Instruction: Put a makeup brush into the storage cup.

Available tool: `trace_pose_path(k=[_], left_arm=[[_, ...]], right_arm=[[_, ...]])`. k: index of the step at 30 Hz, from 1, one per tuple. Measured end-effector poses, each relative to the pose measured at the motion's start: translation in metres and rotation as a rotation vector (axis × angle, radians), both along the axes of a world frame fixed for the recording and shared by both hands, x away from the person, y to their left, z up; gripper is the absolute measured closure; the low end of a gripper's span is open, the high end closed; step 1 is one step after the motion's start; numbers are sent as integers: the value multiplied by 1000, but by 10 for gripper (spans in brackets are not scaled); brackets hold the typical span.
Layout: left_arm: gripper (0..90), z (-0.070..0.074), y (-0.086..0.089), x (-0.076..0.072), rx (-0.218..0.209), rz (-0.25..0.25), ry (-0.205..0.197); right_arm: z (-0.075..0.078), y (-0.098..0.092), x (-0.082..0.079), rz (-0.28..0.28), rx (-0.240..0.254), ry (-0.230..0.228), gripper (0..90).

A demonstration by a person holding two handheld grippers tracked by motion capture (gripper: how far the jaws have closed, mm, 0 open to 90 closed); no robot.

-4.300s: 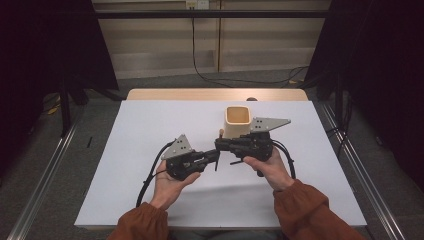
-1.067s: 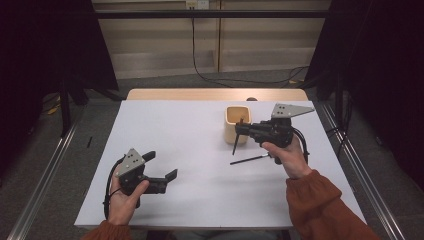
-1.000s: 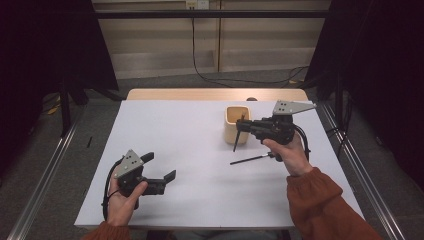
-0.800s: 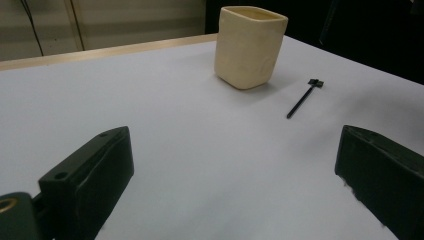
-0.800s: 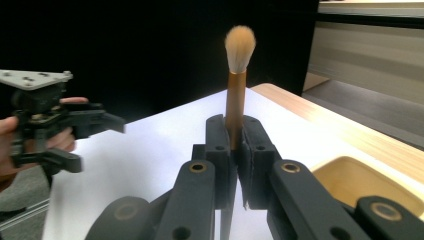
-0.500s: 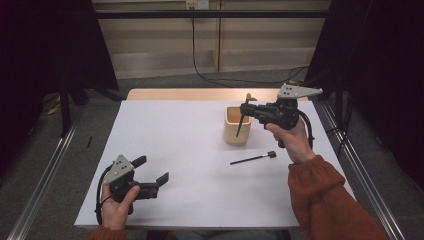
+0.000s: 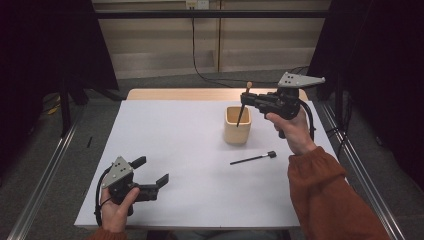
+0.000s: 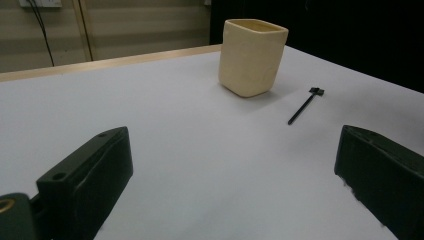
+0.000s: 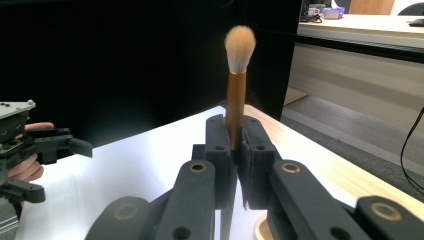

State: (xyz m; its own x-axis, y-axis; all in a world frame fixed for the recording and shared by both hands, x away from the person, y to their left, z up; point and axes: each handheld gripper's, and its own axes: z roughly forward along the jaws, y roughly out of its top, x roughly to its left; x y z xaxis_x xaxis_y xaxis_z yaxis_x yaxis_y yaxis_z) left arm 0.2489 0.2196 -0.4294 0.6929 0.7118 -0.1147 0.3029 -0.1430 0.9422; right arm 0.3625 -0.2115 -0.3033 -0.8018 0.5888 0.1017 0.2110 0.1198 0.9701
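My right gripper [image 7: 248, 98] is shut on a makeup brush [image 7: 243, 107] and holds it upright over the cream square cup [image 7: 237, 125]. The tan bristles point up and the dark handle tip hangs at the cup's mouth. In the right gripper view the brush [image 9: 236, 75] rises from between the closed jaws of the right gripper [image 9: 235, 145]. A small black brush [image 7: 253, 158] lies on the white sheet just right of the cup's front. My left gripper [image 7: 152, 172] rests open and holds nothing near the table's front left corner. The left gripper view shows the cup [image 8: 252, 55] and the black brush [image 8: 303, 105] ahead.
The white sheet [image 7: 190, 150] covers most of the wooden table [image 7: 175, 93]. Metal rails run along both sides of the table on the floor. A cable hangs down the back wall.
My right gripper rose with the makeup brush and moved over the cup. My left gripper drew back toward the front left corner of the table.
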Motion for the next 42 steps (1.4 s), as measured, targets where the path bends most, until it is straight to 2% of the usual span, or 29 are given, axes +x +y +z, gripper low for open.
trace_pose_path(k=[7, 10, 24, 28, 33, 36, 42], left_arm=[[21, -1, 1, 1, 14, -1, 2], [26, -1, 1, 2, 16, 5, 8], [29, -1, 3, 3, 25, -4, 3], [29, -1, 3, 3, 28, -3, 5], [31, -1, 3, 3, 7, 8, 6], [31, -1, 3, 3, 16, 5, 4], [30, -1, 3, 2, 15, 1, 2]], right_arm=[[8, -2, 7, -20, -6, -7, 843], [14, -1, 14, -34, -25, -14, 842], [19, -3, 39, -104, -53, -15, 842], [20, -4, 45, -121, -51, -16, 842], [22, -4, 52, -139, -59, -12, 842], [23, -3, 55, -139, -54, -15, 842], [16, -2, 64, -156, -53, 4, 842]])
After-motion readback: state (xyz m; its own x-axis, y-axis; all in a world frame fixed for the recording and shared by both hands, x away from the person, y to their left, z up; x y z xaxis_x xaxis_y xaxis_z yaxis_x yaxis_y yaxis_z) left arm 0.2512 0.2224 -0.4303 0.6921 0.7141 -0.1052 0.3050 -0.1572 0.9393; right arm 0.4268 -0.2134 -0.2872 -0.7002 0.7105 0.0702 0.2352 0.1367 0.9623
